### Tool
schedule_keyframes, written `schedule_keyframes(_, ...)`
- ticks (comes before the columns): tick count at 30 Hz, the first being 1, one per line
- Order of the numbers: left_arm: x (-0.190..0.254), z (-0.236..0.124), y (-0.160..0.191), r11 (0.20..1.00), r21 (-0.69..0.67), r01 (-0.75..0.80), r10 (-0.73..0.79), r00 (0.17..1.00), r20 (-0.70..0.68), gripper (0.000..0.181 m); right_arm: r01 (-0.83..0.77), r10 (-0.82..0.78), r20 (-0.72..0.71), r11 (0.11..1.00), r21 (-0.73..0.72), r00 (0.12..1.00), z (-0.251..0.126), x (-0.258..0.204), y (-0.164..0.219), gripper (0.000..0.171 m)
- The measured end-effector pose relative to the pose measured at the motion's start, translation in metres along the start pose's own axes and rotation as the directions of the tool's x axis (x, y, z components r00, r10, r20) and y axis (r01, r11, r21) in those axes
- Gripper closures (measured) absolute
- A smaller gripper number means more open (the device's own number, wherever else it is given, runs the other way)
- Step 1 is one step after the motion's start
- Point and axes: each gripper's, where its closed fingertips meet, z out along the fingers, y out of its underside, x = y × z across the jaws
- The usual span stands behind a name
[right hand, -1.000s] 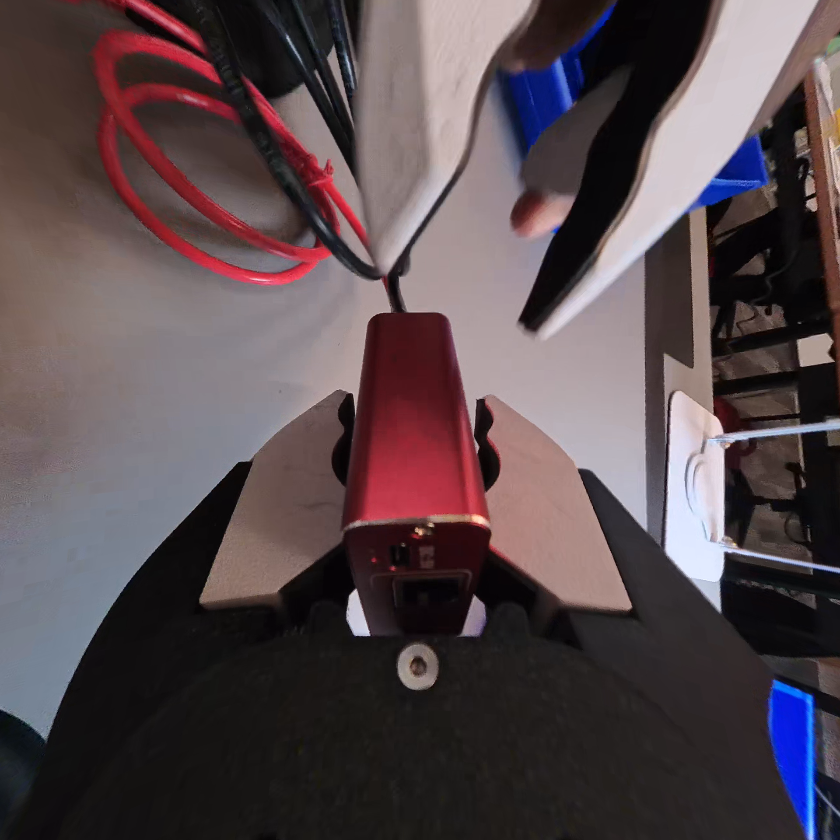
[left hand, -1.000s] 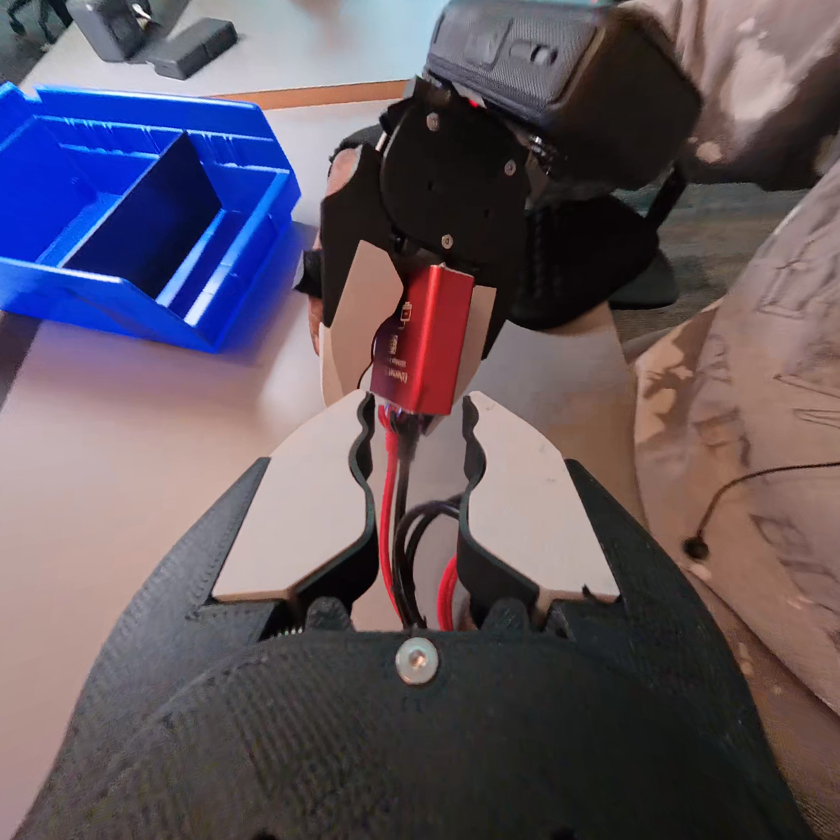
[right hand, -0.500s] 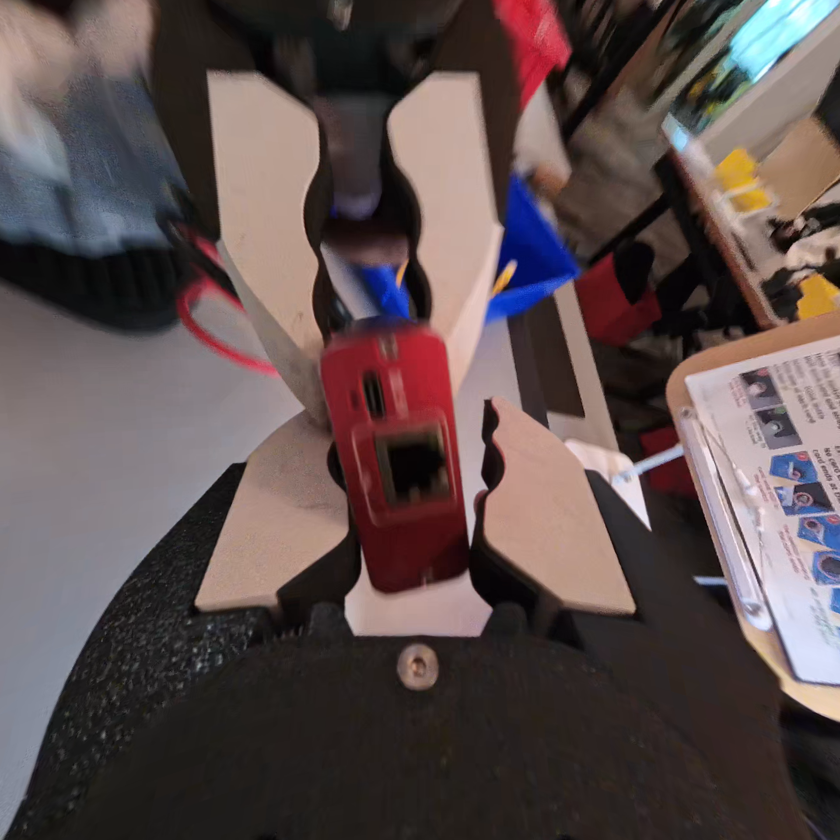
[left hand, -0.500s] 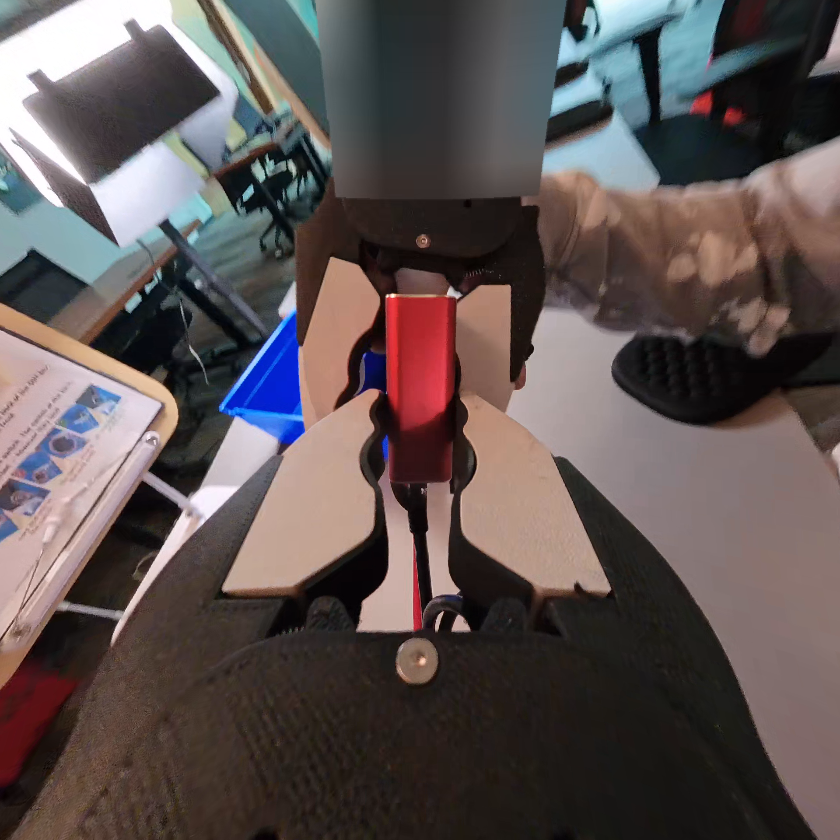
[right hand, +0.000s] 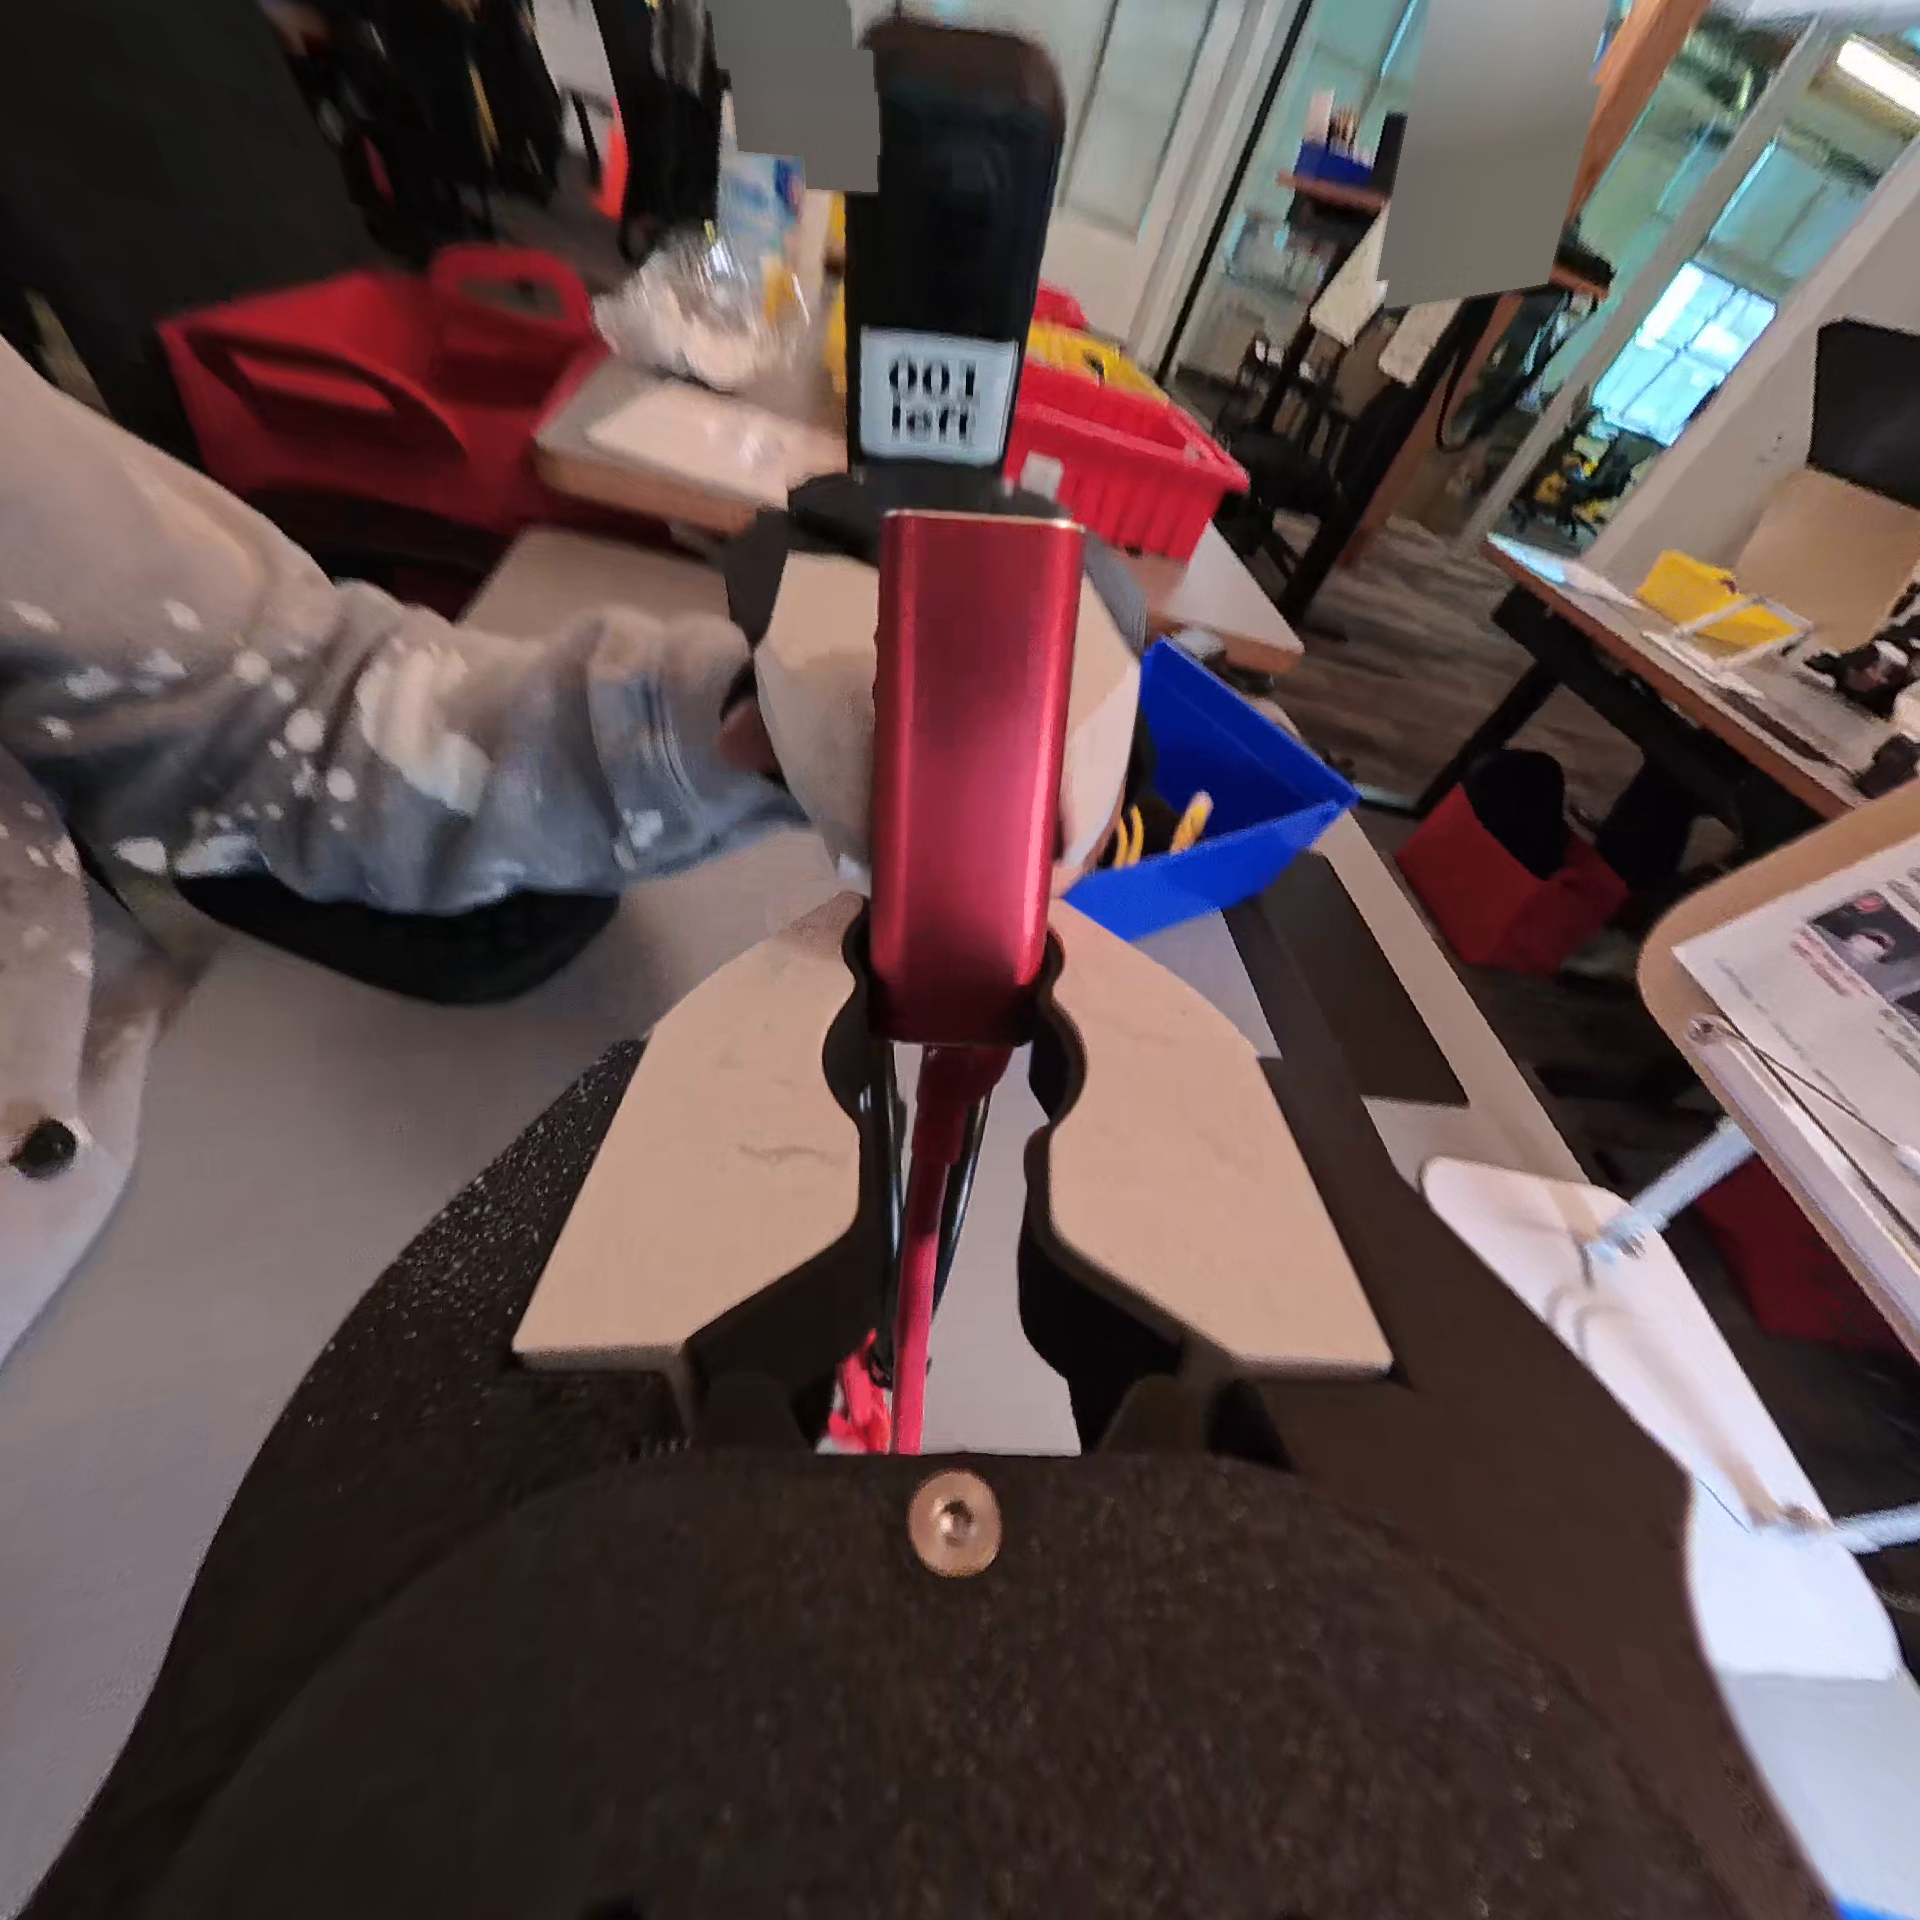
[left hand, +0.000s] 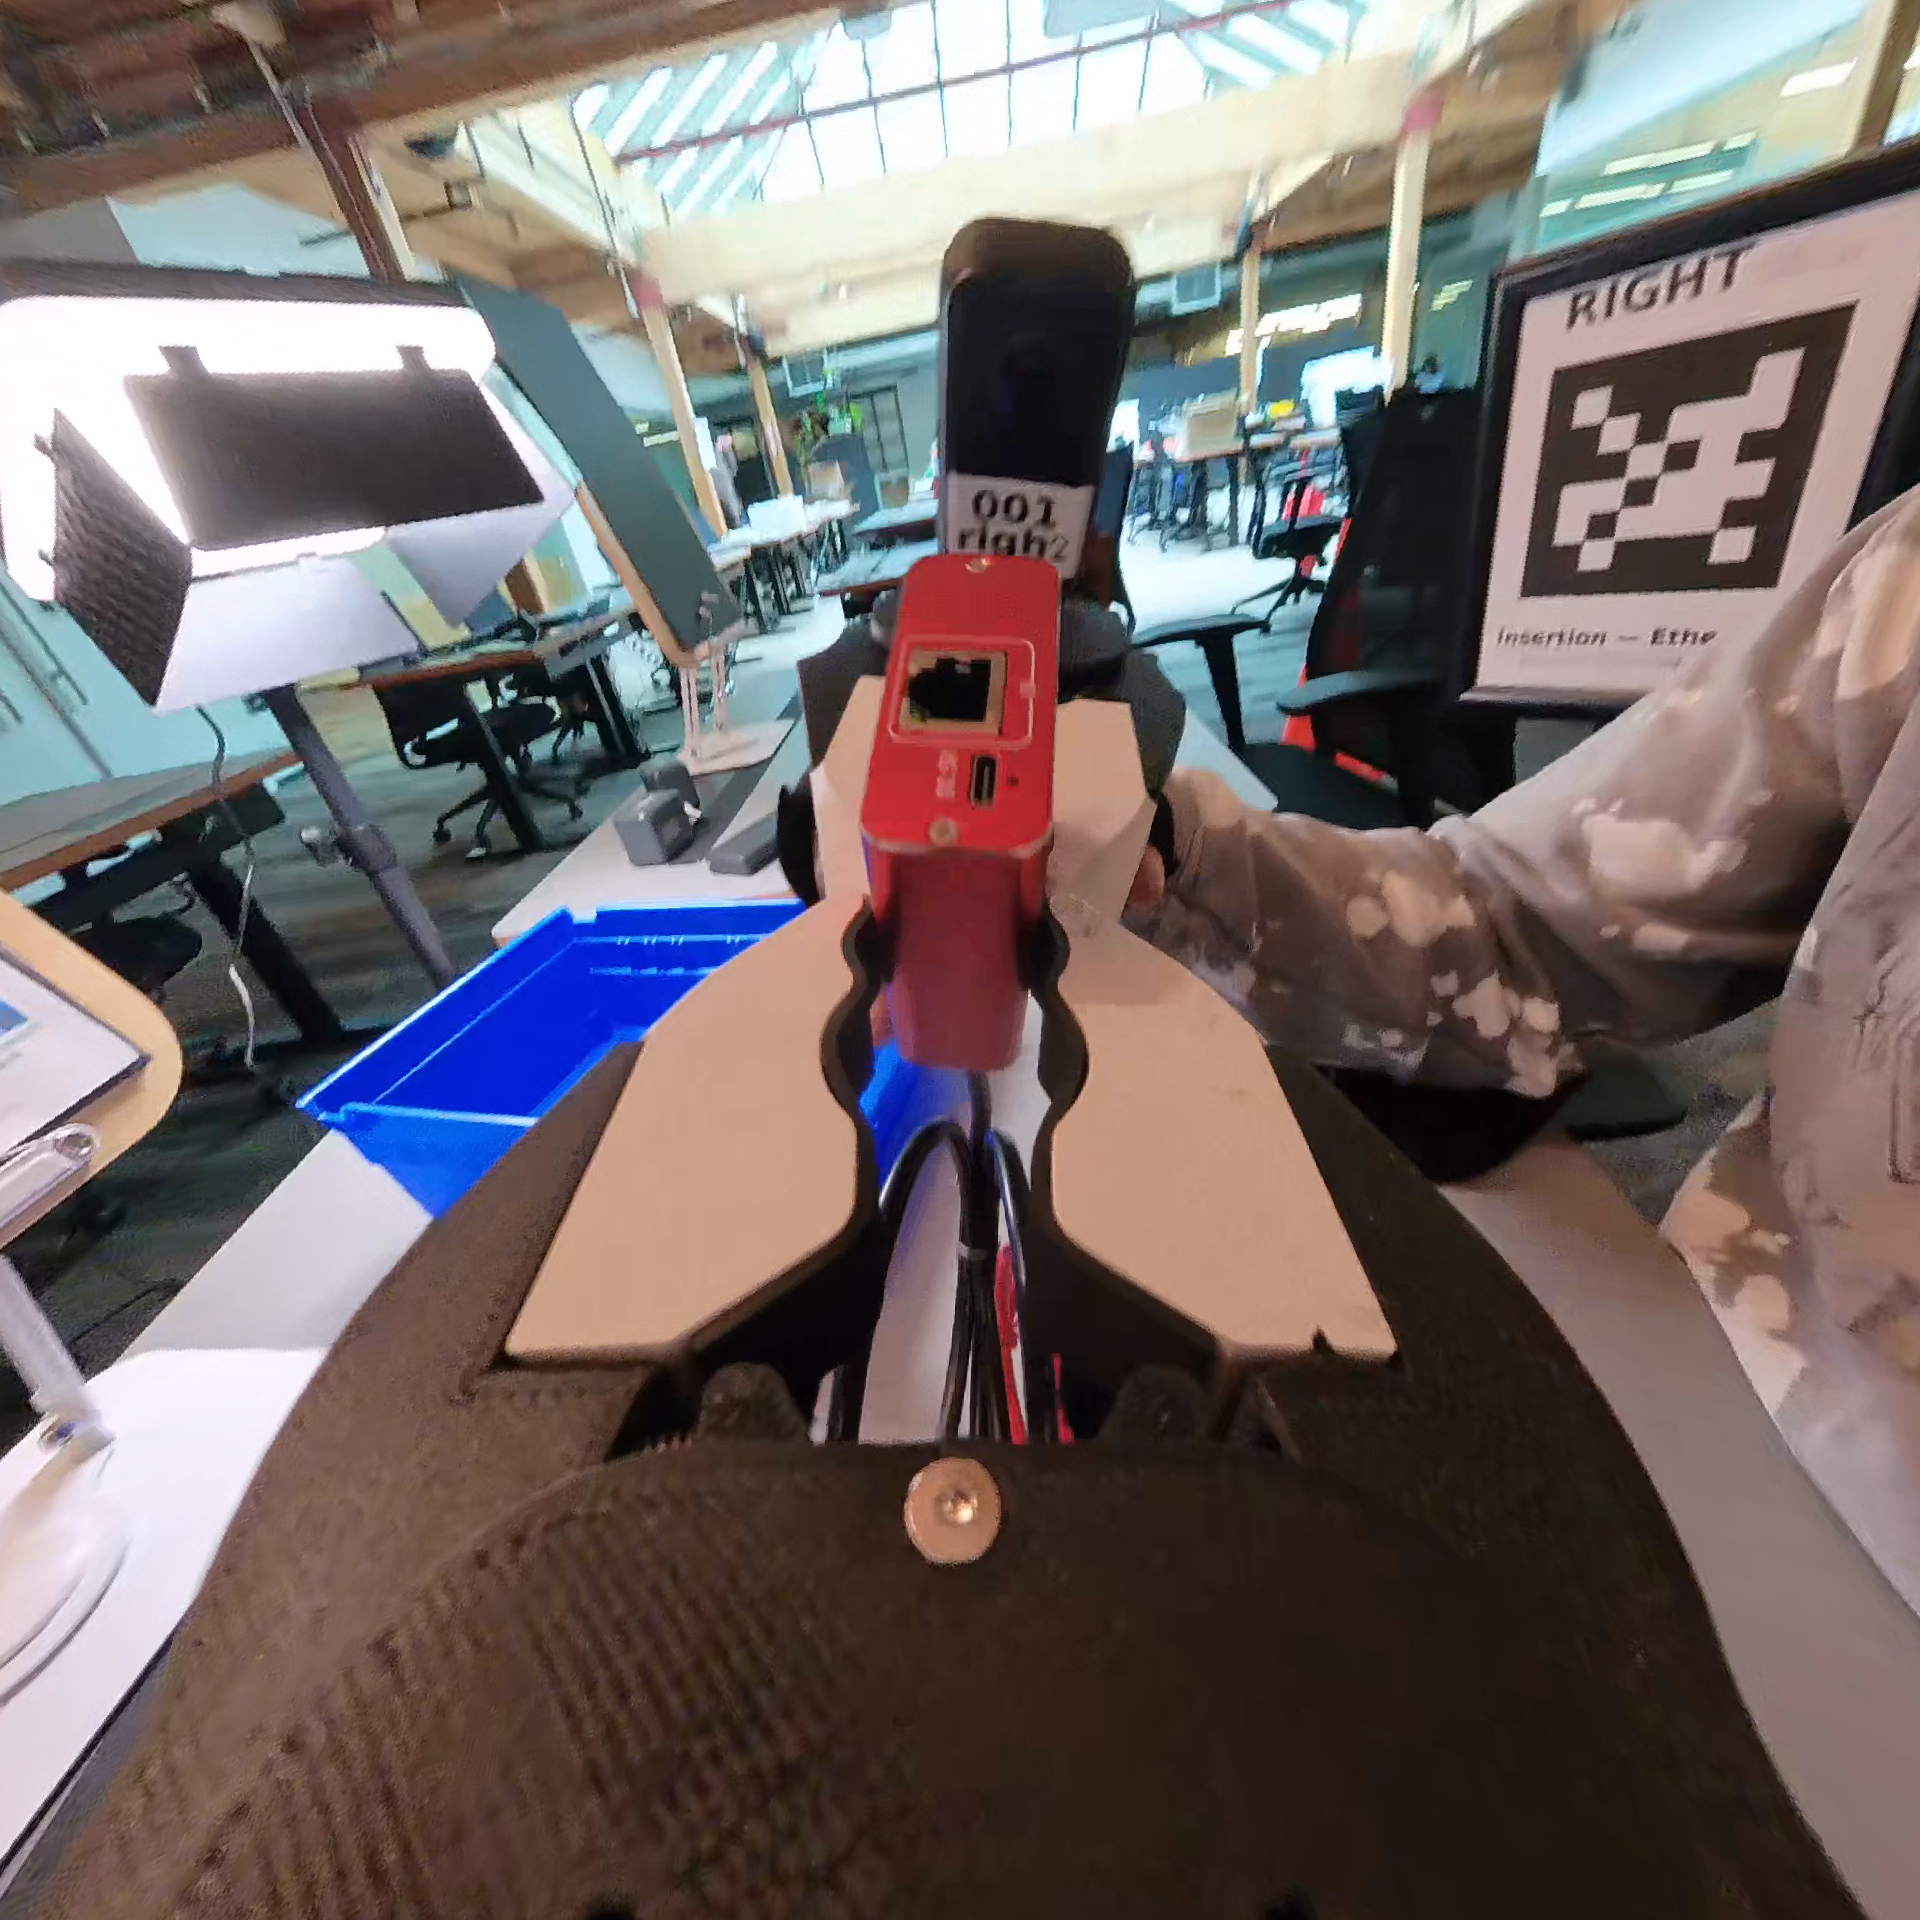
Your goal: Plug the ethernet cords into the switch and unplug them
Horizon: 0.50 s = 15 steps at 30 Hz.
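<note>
The red switch [left hand: 956, 914] stands tilted up above the table, caught between both grippers. In the left wrist view my left gripper [left hand: 956, 935] is shut on its lower part. Its upper end face shows an empty ethernet port [left hand: 954, 686]. A black cord [left hand: 977, 1195] hangs from its lower end. The right gripper's fingers [left hand: 1091, 790] sit just behind it. In the right wrist view my right gripper [right hand: 956, 966] is shut on the switch [right hand: 961, 748]. A red cord [right hand: 920, 1247] is plugged into the near lower end, and the left gripper's finger [right hand: 821, 748] shows behind.
A blue bin [left hand: 499, 1049] sits on the grey table beyond the grippers; in the right wrist view the bin [right hand: 1236, 790] holds yellow plugs. A document stand [right hand: 1818, 1039] with a white base [right hand: 1621, 1351] is at the table's side. A person's sleeve [left hand: 1455, 914] reaches in. A marker board [left hand: 1683, 436] stands behind.
Both grippers have swung up from pointing at the table to pointing across the room, turning the switch upright. My left gripper, open around the cords before, has closed on the switch.
</note>
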Motion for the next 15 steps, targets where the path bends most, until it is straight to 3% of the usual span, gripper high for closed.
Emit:
schedule_keyframes(5, 0.008, -0.004, 0.002, 0.987, -0.151, -0.06, 0.065, 0.997, 0.032, 0.138, 0.087, -0.114, -0.068, 0.947, -0.31, 0.991, -0.003, -0.003, 0.031, 0.145)
schedule_keyframes(9, 0.006, 0.001, 0.028, 0.908, -0.366, -0.203, 0.246, 0.967, 0.072, 0.149, 0.139, -0.184, -0.073, 0.903, -0.407, 0.98, 0.01, -0.005, 0.045, 0.145)
schedule_keyframes(11, -0.003, -0.002, 0.019, 0.92, -0.355, -0.169, 0.23, 0.963, 0.139, 0.15, 0.134, -0.196, -0.149, 0.928, -0.349, 0.969, 0.009, 0.007, 0.034, 0.141)
schedule_keyframes(15, -0.039, -0.028, -0.012, 0.986, -0.158, -0.045, 0.1, 0.93, 0.354, 0.152, 0.095, -0.117, -0.404, 0.993, -0.075, 0.907, -0.014, 0.041, -0.014, 0.139)
